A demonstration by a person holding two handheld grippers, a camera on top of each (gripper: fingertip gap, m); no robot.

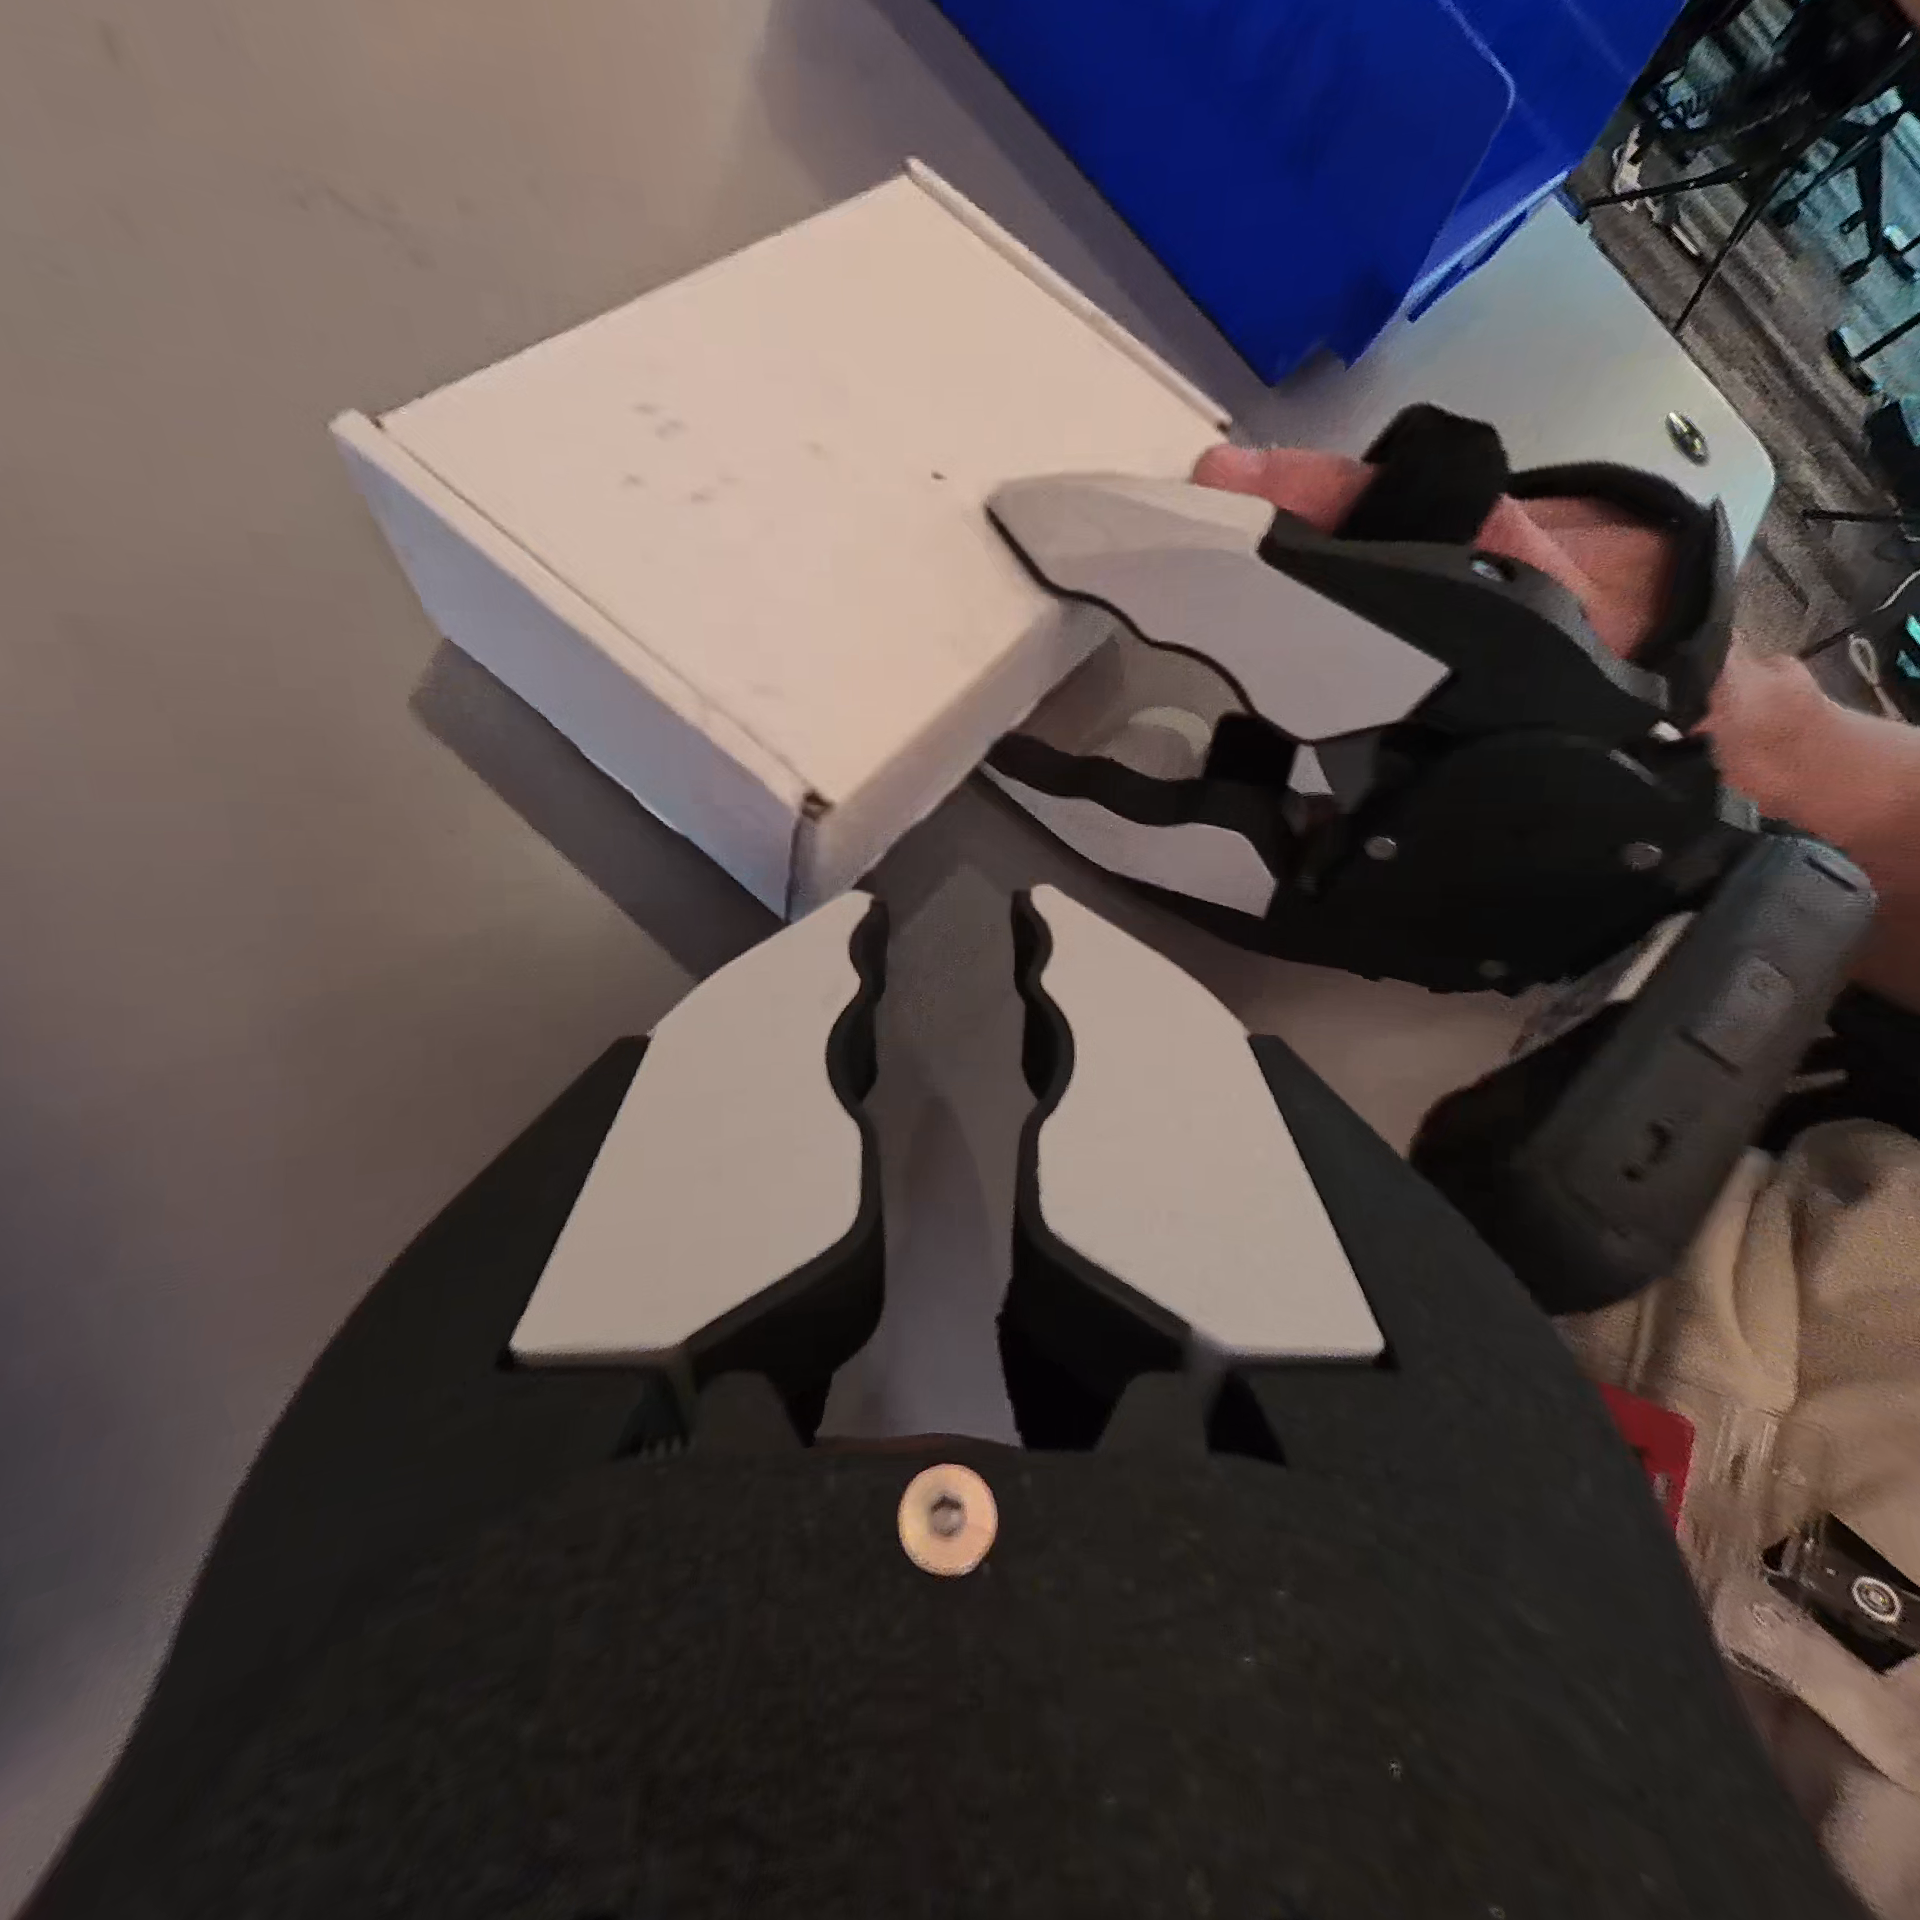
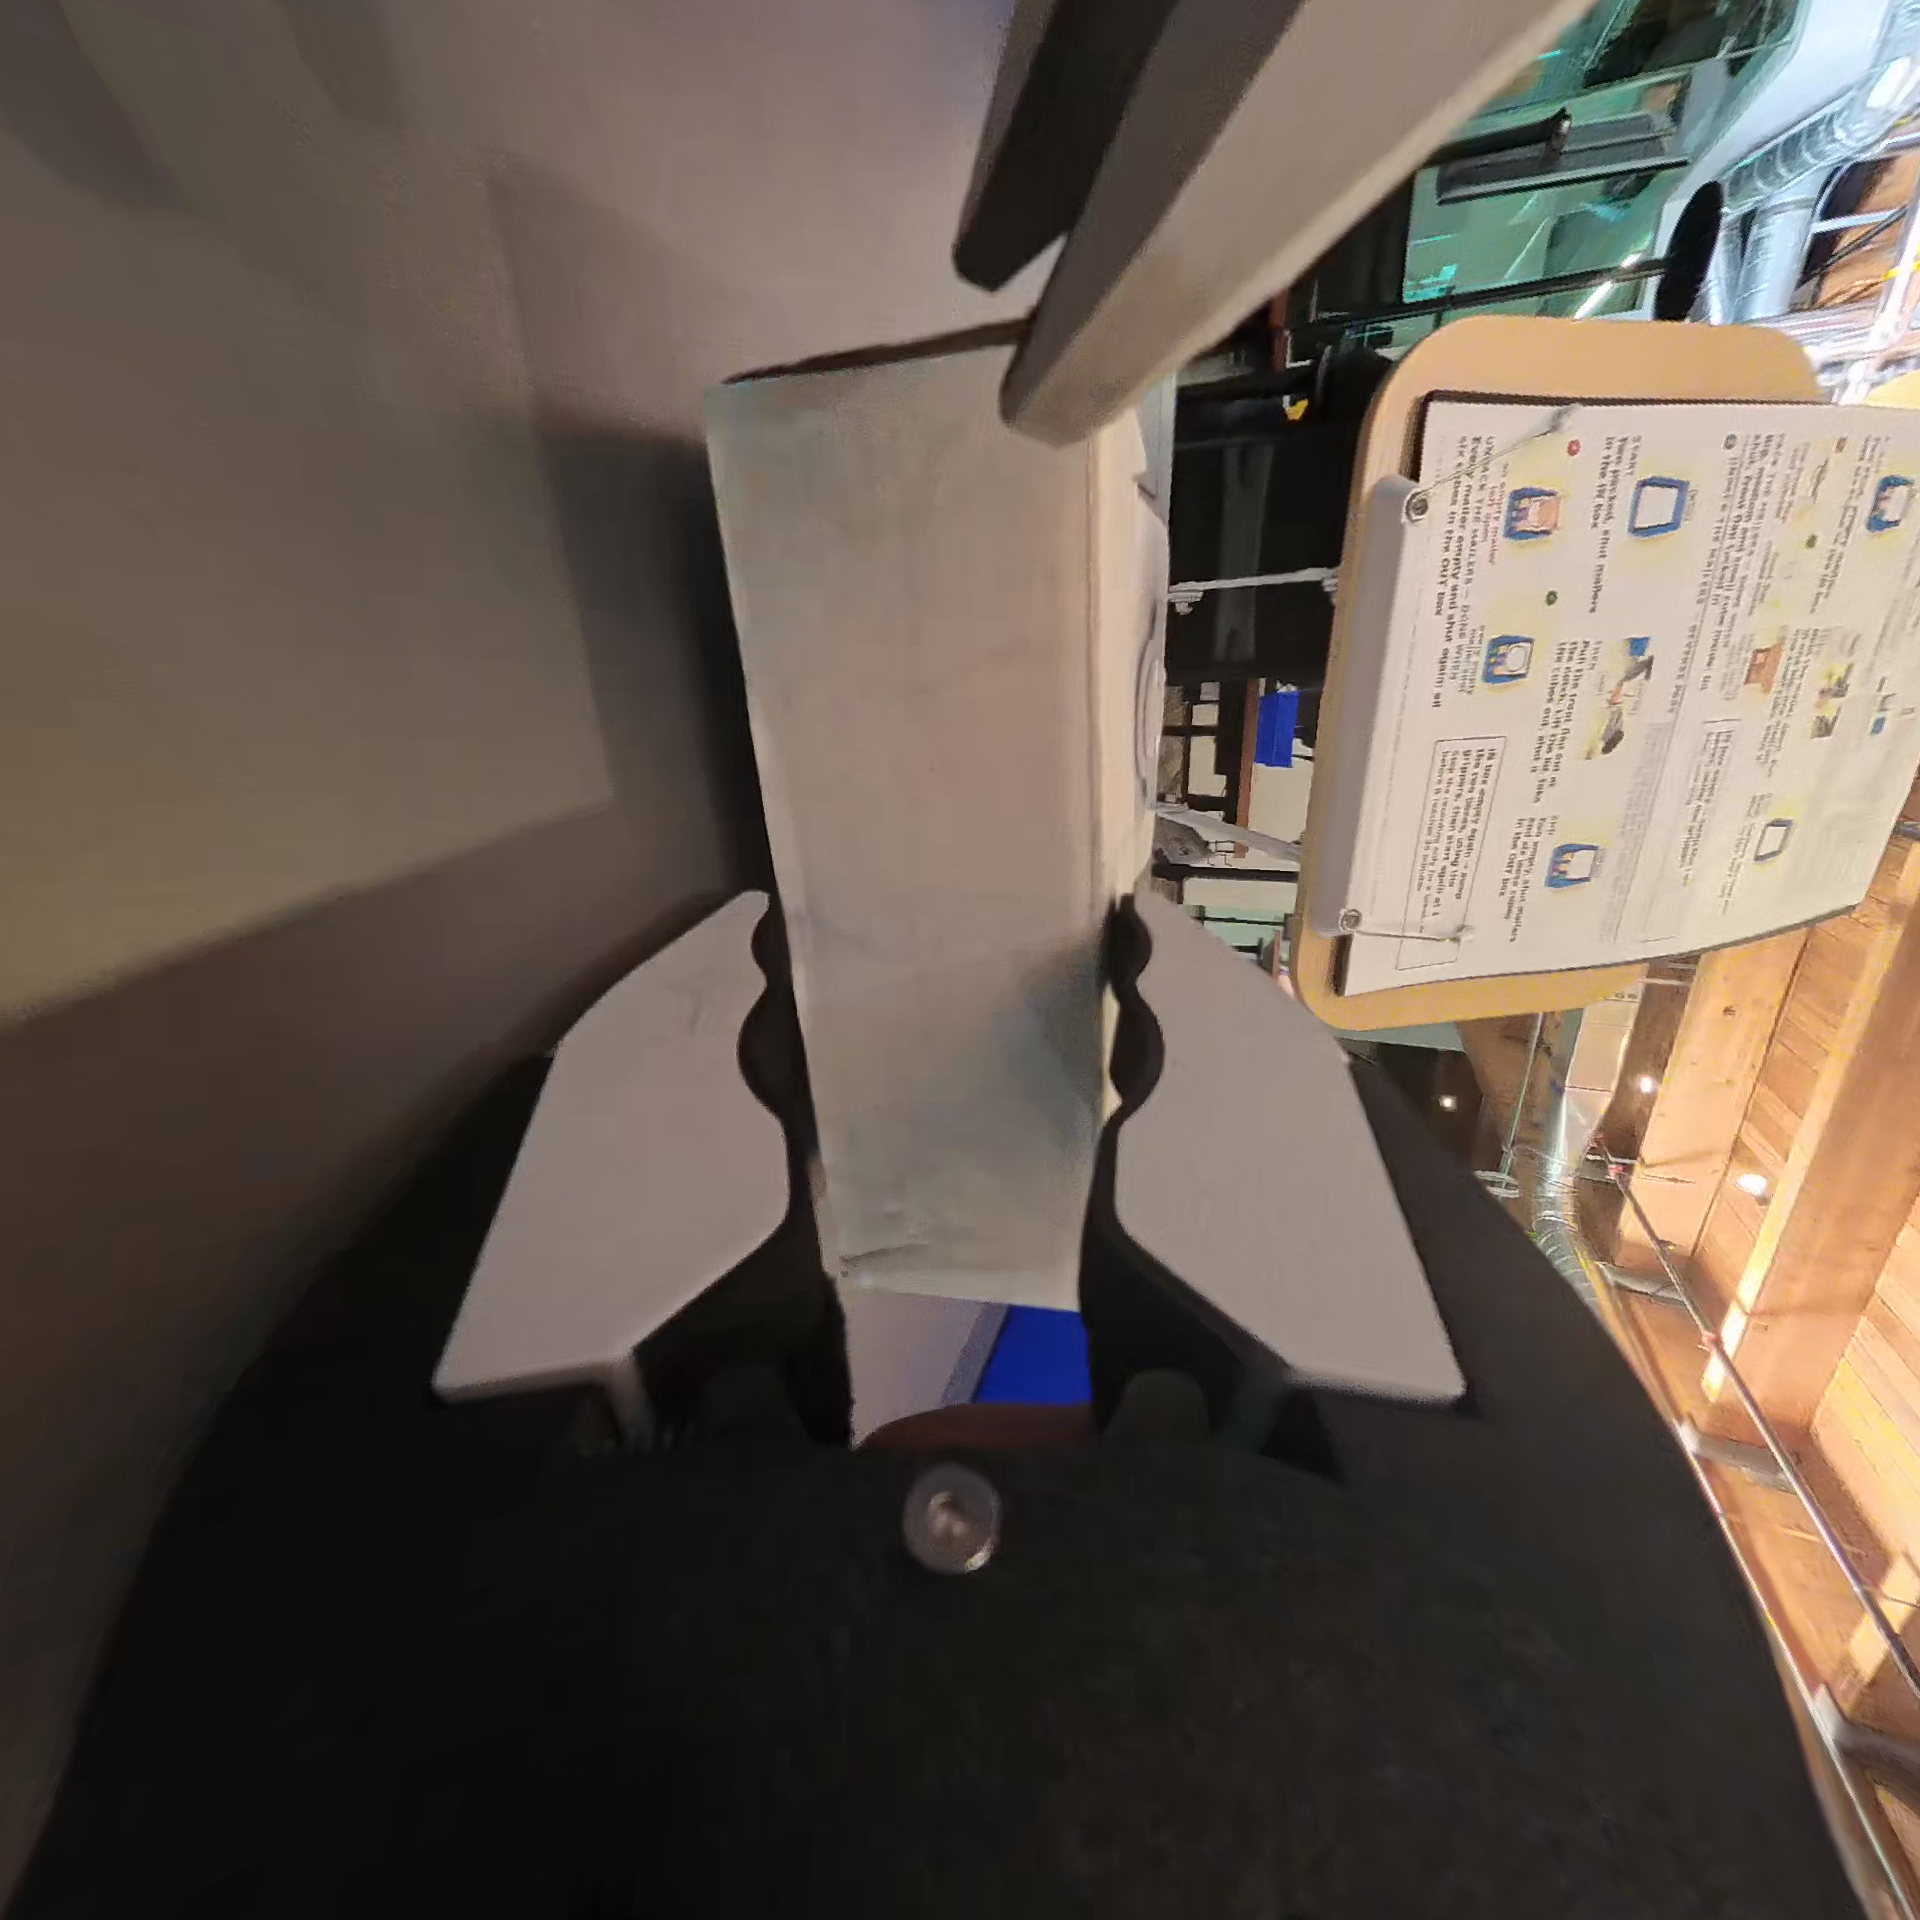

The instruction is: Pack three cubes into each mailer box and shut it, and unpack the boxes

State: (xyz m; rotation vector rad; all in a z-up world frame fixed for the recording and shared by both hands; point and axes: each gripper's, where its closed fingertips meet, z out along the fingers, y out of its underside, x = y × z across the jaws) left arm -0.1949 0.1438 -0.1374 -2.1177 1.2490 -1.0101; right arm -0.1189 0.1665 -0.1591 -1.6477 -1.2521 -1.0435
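white mailer box [image 1: 748,582], lid shut, lying on the grey desk [image 1: 208,727] just ahead of the blue bin [image 1: 1299,156], near-right corner pinched top and bottom by the right gripper [image 1: 1039,644], jaws closed onto that end and nothing else. left gripper [image 1: 943,914] just short of the box's near corner, apart from it, jaws a narrow gap apart and empty. best done, by judgement: hold the right pinch steady and level, bring the left in on the front flap edge before prying, avoid crushing the card wall.

White cardboard mailer box [image 1: 727,582], lid shut, scuffed top, one end lifted off the grey table [image 1: 208,727].
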